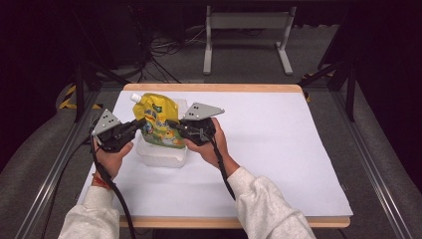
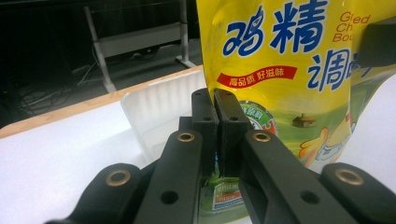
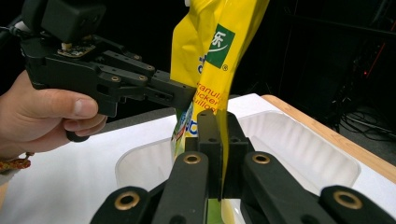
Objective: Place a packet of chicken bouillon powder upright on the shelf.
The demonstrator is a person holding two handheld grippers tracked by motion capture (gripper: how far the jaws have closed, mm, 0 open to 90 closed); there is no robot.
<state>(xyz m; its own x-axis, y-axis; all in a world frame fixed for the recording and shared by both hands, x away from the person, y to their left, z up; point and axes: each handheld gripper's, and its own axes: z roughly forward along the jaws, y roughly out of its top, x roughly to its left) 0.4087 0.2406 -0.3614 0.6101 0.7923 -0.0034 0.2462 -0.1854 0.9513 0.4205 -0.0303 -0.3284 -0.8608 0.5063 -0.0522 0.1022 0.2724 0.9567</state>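
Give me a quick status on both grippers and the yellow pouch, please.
Left gripper and right gripper both shut on yellow pouch, one per edge. Pouch upright over white tray. Nothing in the way.

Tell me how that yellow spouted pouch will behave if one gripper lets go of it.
The yellow pouch looks like soft film, creased and bent in the right gripper view, so it would probably sag or fold sideways. Its glossy skin may slip between narrow jaws. The left gripper and right gripper each pinch only an edge above the white tray, so it likely drops in.
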